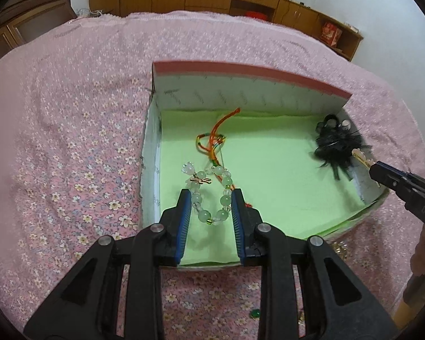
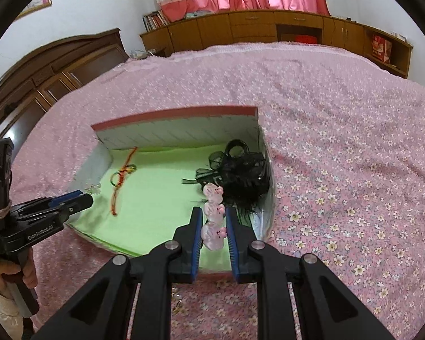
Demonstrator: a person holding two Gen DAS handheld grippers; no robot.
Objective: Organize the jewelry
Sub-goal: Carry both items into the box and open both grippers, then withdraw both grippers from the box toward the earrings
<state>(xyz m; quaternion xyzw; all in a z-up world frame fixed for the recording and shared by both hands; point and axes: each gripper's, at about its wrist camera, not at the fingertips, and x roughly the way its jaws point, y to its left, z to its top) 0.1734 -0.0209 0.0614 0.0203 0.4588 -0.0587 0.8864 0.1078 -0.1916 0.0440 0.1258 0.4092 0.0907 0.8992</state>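
Box: bead bracelet, red cord, black hairpiece.

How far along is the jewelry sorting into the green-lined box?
Done: a red cord and a black feathery hair piece lie in the box. In hand: left tongs hold a green bead bracelet, right tongs a pink clip. Left: small pieces on the bedspread near the box.

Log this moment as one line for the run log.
left gripper: shut on bead bracelet | right gripper: shut on pink clip | both over box | inside: black hairpiece, cord
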